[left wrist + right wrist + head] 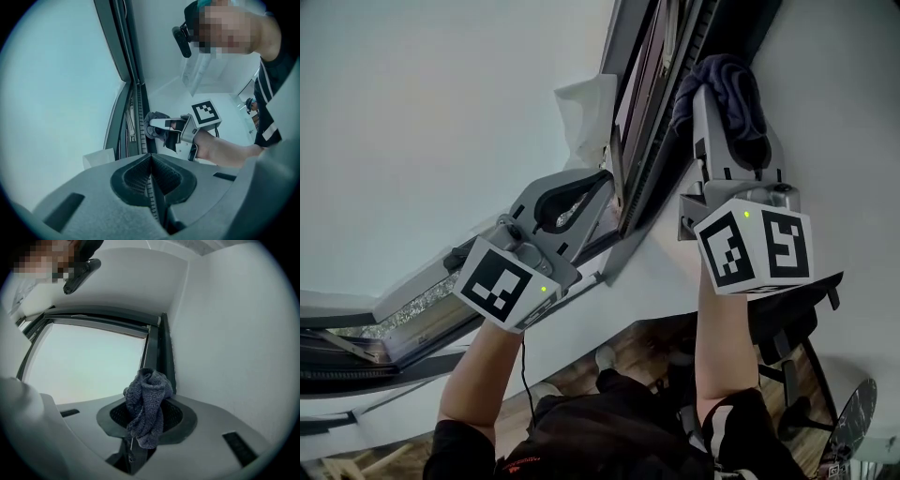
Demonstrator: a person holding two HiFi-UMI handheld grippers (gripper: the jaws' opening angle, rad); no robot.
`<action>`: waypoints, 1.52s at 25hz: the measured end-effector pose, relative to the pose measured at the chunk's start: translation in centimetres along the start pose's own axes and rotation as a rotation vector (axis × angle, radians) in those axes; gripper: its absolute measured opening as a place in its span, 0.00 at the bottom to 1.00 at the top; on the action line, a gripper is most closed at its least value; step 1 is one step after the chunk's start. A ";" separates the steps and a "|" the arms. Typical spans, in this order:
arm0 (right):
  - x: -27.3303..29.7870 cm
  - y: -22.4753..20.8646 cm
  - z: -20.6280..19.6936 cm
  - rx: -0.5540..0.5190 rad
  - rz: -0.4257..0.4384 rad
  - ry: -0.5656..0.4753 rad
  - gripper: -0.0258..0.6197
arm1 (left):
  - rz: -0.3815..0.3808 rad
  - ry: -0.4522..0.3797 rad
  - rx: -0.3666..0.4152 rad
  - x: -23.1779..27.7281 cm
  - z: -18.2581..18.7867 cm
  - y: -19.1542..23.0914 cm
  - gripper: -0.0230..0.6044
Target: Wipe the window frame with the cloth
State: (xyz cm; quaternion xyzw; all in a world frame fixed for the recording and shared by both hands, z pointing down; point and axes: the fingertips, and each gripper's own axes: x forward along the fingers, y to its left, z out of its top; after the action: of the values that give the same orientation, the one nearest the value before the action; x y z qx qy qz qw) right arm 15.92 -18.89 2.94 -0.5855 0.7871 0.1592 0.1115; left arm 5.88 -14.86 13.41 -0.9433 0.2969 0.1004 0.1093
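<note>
Right gripper (724,101): jaws clamp bunched cloth (147,404) against window frame (652,141), for wiping. Left gripper (600,186): jaws closed, empty, beside frame.

No legible text, labels, numbers (markers only patterns).

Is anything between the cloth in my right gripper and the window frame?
Nothing visible is. The cloth, clamped in the right gripper, sits right up at the dark window frame with no object between them. The left gripper, jaws together, is lower along the same frame, apart from the cloth.
</note>
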 end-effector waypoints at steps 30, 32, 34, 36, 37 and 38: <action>-3.0 0.4 -9.6 0.091 0.001 0.134 0.20 | 0.007 0.094 -0.106 -1.3 -6.9 -1.9 0.07; -3.1 0.4 -10.4 0.095 0.000 0.143 0.20 | 0.009 0.105 -0.115 -1.4 -7.6 -1.9 0.07; -3.4 0.5 -11.2 0.100 -0.002 0.154 0.20 | 0.011 0.114 -0.125 -1.6 -8.2 -2.0 0.07; -3.6 0.5 -11.8 0.102 -0.003 0.162 0.20 | 0.013 0.120 -0.134 -1.7 -8.7 -2.1 0.07; -3.7 0.5 -12.0 0.103 -0.004 0.164 0.20 | 0.013 0.122 -0.136 -1.7 -9.0 -2.1 0.07; -3.7 0.5 -12.3 0.105 -0.004 0.165 0.20 | 0.013 0.124 -0.137 -1.7 -9.2 -2.1 0.07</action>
State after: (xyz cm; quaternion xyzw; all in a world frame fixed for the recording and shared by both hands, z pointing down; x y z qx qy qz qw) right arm 16.61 -20.14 15.73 -0.5915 0.7997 0.0688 0.0768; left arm 6.87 -14.73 22.92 -0.9510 0.3017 0.0628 0.0251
